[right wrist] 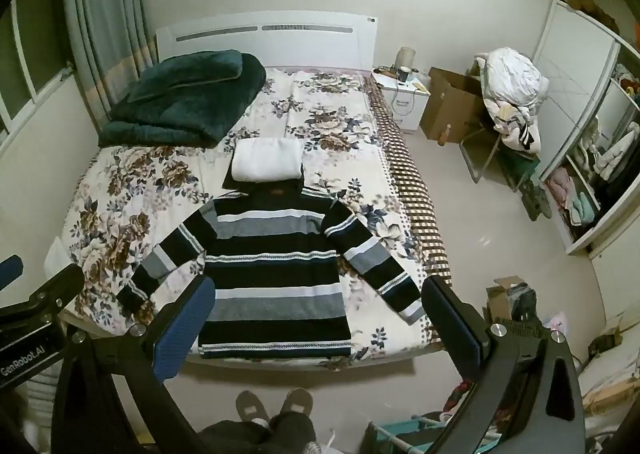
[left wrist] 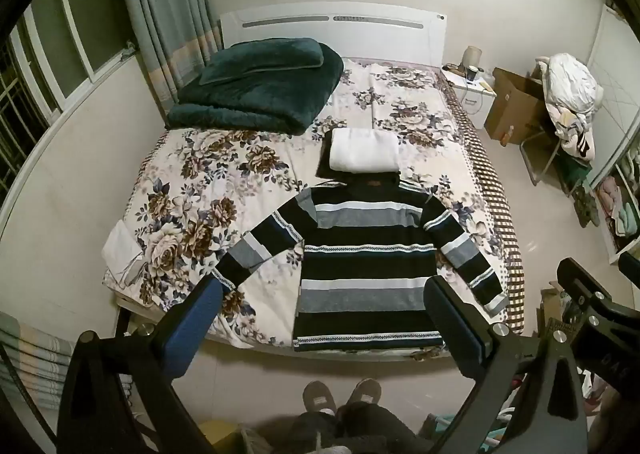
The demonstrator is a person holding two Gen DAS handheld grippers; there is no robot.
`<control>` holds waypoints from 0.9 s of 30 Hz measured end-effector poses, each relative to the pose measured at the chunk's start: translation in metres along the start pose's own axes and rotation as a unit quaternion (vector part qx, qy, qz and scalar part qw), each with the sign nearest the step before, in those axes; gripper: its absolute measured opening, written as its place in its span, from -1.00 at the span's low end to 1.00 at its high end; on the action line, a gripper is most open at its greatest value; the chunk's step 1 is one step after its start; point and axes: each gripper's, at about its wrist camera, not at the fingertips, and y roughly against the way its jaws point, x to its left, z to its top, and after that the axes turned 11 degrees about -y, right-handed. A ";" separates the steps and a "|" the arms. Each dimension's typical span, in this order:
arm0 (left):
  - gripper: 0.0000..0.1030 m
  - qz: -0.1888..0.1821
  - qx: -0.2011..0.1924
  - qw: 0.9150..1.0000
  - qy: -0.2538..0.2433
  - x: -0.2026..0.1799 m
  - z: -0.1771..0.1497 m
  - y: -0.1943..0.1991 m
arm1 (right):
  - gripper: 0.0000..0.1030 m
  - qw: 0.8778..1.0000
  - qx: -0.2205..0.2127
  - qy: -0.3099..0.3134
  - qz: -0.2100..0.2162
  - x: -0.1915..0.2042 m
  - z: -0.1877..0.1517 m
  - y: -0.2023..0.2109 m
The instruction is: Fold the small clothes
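Left wrist view: the left gripper (left wrist: 320, 318) hangs wide and empty over the foot of the bed (left wrist: 192, 189). The striped sweater (left wrist: 360, 266) lies flat at lower centre, both sleeves spread, its hem at the mattress edge. A pull toward the bottom of the frame could probably drag it to the floor.

Right wrist view: the right gripper (right wrist: 316, 318) is equally wide, holding nothing. The sweater's collar touches the folded white cloth (right wrist: 267, 165) above it, so a careless lift may topple that stack. The sleeve cuff at lower right (right wrist: 408, 310) lies just beside the bed's edge and could slip off.
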 end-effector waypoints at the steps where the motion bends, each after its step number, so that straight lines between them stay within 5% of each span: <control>1: 1.00 0.001 0.000 1.000 -0.002 0.000 0.000 0.000 | 1.00 1.000 0.000 -0.001 0.002 0.000 0.000 0.000; 21: 1.00 -0.003 -0.007 1.000 0.000 -0.002 0.001 -0.002 | 1.00 1.000 -0.004 0.001 -0.001 0.000 0.001 0.006; 27: 1.00 -0.001 -0.010 1.000 0.003 -0.001 0.024 0.006 | 1.00 1.000 -0.006 0.001 -0.001 -0.001 0.000 0.008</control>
